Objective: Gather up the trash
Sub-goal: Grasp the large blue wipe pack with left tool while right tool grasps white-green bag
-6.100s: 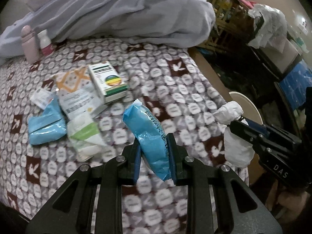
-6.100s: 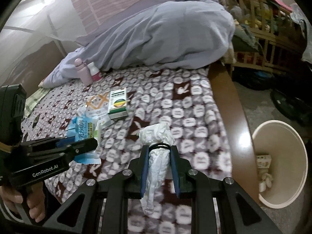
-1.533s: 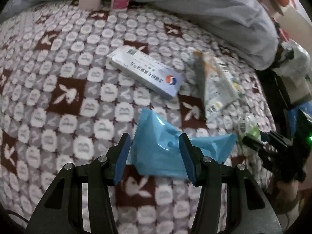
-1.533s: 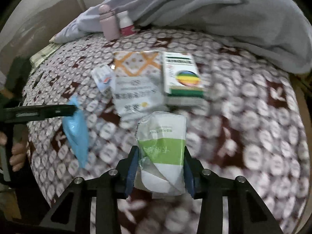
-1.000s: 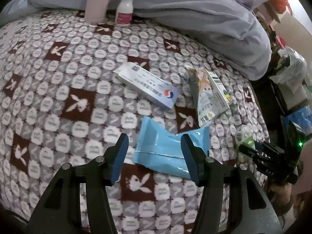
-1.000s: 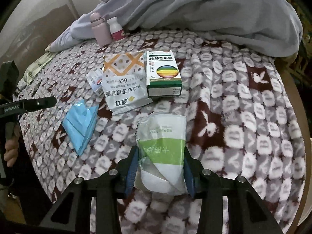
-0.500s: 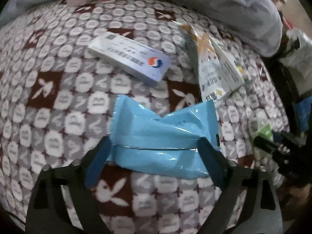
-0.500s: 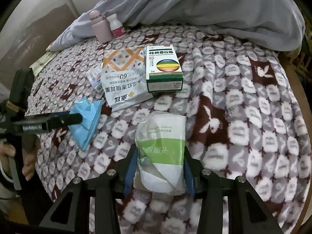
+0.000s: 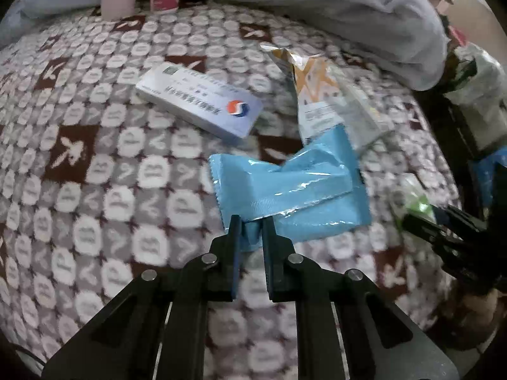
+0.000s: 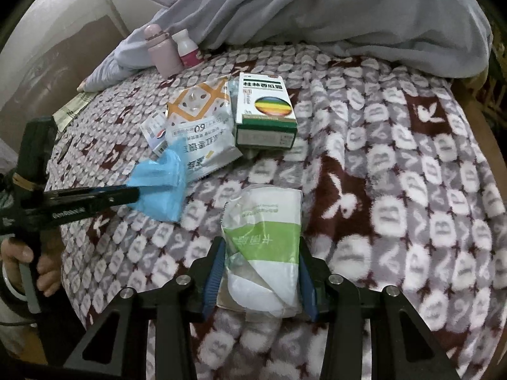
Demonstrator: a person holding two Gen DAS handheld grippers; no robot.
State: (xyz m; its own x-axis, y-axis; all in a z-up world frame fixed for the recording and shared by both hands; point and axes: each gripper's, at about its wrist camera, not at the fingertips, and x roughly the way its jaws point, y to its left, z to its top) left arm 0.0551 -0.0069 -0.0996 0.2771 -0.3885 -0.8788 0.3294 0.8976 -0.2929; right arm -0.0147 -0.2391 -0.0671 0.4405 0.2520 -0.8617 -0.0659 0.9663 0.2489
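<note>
Half a second ago my left gripper (image 9: 248, 221) had its fingers wide around the blue pack (image 9: 291, 186); now they are pinched tight on its near edge, and the pack is up off the blanket (image 9: 95, 164). My right gripper (image 10: 261, 272) still squeezes the green pack (image 10: 264, 240). A long box (image 9: 199, 106) and a pouch (image 10: 199, 129) lie on the blanket, with two bottles (image 10: 172, 49) by the gray quilt (image 10: 317, 6).

I work over a bed (image 10: 412, 158) spread with a grey and maroon patterned blanket (image 9: 95, 158). A pale grey duvet (image 10: 317, 9) lies heaped behind it, dim wall (image 10: 47, 47) to my left.
</note>
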